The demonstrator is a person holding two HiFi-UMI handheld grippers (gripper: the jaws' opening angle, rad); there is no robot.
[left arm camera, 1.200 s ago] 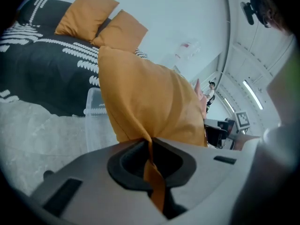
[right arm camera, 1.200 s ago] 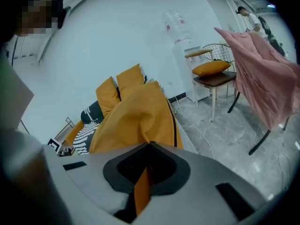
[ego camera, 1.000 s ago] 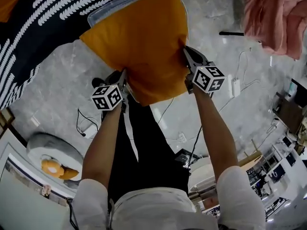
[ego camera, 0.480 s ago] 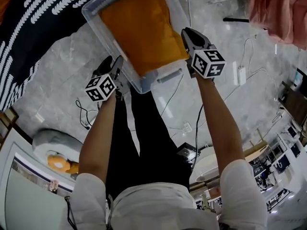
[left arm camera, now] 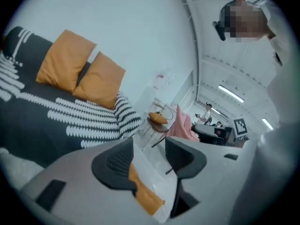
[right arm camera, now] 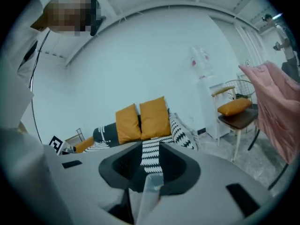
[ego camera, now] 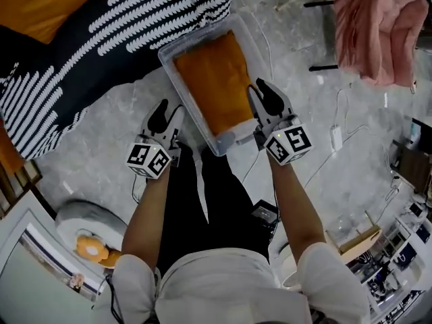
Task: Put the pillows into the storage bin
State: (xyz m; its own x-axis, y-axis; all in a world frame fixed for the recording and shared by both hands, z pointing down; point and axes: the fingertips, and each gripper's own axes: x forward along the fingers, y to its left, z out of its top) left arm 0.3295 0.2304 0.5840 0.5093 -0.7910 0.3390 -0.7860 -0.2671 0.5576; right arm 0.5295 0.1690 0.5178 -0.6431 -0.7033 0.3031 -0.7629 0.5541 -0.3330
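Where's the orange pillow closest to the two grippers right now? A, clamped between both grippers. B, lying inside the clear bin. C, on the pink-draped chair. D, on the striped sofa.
B: in the head view the orange pillow lies flat inside the clear storage bin.

storage bin [ego camera: 225, 139] below your hands: clear, glossy plastic | pillow [ego camera: 216, 86] in it: matt orange cloth | floor [ego camera: 101, 147] under you: smooth, polished grey stone look | bedcover [ego camera: 121, 25]: soft, matt striped cloth | pink cloth [ego camera: 378, 32]: matt, crumpled
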